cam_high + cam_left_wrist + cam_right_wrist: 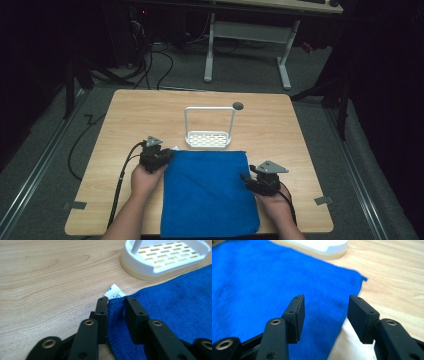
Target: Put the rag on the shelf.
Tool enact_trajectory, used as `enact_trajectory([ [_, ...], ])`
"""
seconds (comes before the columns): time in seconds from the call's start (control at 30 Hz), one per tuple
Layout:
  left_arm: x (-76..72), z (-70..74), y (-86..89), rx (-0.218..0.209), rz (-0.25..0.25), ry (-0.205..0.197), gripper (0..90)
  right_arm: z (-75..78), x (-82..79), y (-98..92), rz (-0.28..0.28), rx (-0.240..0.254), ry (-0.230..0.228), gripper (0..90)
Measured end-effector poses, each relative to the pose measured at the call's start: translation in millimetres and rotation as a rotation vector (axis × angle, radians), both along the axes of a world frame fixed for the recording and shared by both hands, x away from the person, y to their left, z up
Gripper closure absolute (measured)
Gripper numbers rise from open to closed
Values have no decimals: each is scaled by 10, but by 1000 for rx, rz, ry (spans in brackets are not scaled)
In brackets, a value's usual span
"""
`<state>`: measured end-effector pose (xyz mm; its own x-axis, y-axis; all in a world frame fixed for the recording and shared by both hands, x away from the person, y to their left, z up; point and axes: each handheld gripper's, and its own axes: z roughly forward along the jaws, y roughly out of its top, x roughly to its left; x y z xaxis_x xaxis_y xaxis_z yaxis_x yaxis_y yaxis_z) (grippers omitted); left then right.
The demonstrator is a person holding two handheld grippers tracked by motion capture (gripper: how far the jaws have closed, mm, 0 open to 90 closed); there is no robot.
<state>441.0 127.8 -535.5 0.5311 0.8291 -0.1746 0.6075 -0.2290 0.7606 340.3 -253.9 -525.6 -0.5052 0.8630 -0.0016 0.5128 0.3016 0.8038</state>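
Note:
A blue cloth lies flat on the wooden table, reaching its near edge. My left gripper is at the cloth's far left corner. In the left gripper view the jaws stand close together with the blue cloth corner pinched between them, and a small white tag sticks out just past the tips. My right gripper hovers at the cloth's right edge. Its jaws are open over the blue cloth edge, with nothing between them.
A white perforated tray with a tall wire handle stands just beyond the cloth; its base is close to the left gripper. A small dark disc lies behind it. A white-legged desk and cables sit on the floor beyond.

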Motion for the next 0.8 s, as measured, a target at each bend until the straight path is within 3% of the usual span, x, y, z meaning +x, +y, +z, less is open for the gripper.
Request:
enact_trajectory([
  [0.17,-6,5,2,-8,-14,-16,852,55,365,-6,-66,-12,28,562],
  [0.2,-6,5,2,-8,-14,-16,854,55,365,-6,-66,-12,28,562],
  [0.27,-13,7,-5,-4,-22,-24,856,54,598,-2,-92,-7,70,573],
  [0.33,-16,7,-7,-2,-25,-29,856,47,659,8,-98,-13,76,577],
  [0.4,-16,8,-4,-5,-30,-28,855,18,817,30,-106,-13,113,577],
  [0.53,-24,11,-8,-3,-34,-34,854,-31,881,62,-109,-21,126,583],
  [0.63,-35,13,-6,-4,-40,-46,854,-36,852,81,-100,-59,104,655],
  [0.8,-46,16,-9,-3,-48,-56,855,-43,821,91,-92,-51,98,765],
])
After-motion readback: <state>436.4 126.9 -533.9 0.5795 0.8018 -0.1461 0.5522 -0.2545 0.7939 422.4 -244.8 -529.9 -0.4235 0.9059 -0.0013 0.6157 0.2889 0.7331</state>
